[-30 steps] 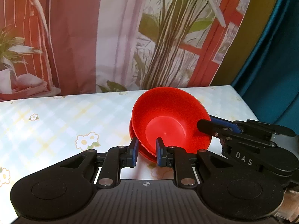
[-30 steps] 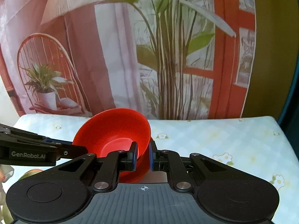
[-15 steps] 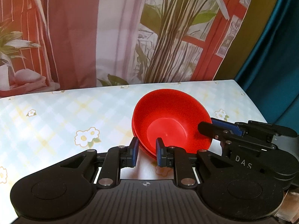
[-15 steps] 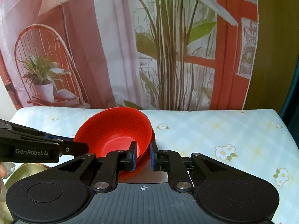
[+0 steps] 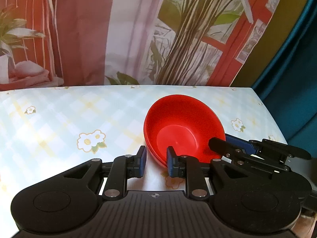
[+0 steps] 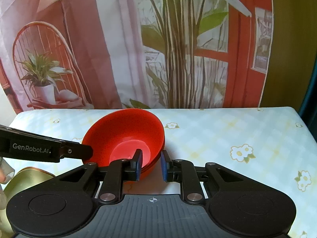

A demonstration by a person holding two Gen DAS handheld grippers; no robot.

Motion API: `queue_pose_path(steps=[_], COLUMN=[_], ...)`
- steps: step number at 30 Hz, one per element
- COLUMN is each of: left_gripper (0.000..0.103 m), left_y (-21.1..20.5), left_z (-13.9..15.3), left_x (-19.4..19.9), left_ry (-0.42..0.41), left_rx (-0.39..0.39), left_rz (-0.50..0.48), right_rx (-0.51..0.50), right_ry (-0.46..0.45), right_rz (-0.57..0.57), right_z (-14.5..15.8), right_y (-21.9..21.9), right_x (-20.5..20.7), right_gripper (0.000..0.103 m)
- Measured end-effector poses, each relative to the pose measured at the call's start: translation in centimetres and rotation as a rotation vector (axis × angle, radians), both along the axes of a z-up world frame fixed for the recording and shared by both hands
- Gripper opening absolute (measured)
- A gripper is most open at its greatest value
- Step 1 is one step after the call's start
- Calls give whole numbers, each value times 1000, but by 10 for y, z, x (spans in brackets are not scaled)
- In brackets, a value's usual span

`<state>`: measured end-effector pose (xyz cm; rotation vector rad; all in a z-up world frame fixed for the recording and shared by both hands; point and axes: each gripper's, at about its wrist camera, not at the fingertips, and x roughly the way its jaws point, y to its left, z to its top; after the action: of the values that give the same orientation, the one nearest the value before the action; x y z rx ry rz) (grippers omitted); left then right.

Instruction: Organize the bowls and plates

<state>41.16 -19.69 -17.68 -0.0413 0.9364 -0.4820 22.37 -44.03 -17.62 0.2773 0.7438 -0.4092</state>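
The red bowls sit nested in a short stack on the bench, right of centre in the left wrist view and left of centre in the right wrist view. By their thin walls and even gloss they look like light, stiff plastic: unlikely to break, but smooth enough to slide on the flowered cloth or slip from a shallow pinch. The rim looks the best place to take hold, one finger inside and one outside.

Both tools straddle that rim. The left gripper has its fingers parted around the near wall, with a gap showing between the outer pad and the bowls. The right gripper stands likewise, one finger inside and one outside, also visibly apart from the wall. Neither seems to be squeezing.

How many bowls make up the stack is hard to count; only rim edges show at the lower side. The stack's foot is hidden behind the fingers. A gold-coloured dish at the lower left of the right wrist view is cut off by the frame, and something pale beside it is too blurred to name.
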Motion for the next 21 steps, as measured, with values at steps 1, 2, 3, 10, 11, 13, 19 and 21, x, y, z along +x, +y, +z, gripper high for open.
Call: queue_pose_path(steps=[1, 2, 3, 10, 11, 13, 19, 21], left_gripper=[23, 23, 23, 23, 23, 23, 22, 20], left_y=[0, 0, -1, -2, -3, -4, -5, -4], left_z=[-1, -2, -3, -11, -12, -12, -12, -11], left_x=[2, 3, 5, 13, 13, 13, 11, 8], left_ry=[4, 9, 14, 51, 53, 53, 41, 32], left_rx=[-2, -5, -10, -41, -43, -41, -44, -43], left_rz=[3, 7, 11, 36, 35, 31, 12, 1], right_rx=[4, 11, 19, 81, 94, 115, 146, 151], right_ry=[-1, -2, -4, -8, -9, -11, -15, -17], right_rz=[-2, -5, -8, -36, -42, -53, -64, -68], right_z=[-1, -2, -3, -14, -15, -19, -23, -23], right_y=[-1, -2, -3, -10, -12, -13, -15, -15], right_x=[0, 1, 1, 4, 4, 5, 4, 2], right_gripper=[19, 20, 20, 21, 21, 21, 20, 19])
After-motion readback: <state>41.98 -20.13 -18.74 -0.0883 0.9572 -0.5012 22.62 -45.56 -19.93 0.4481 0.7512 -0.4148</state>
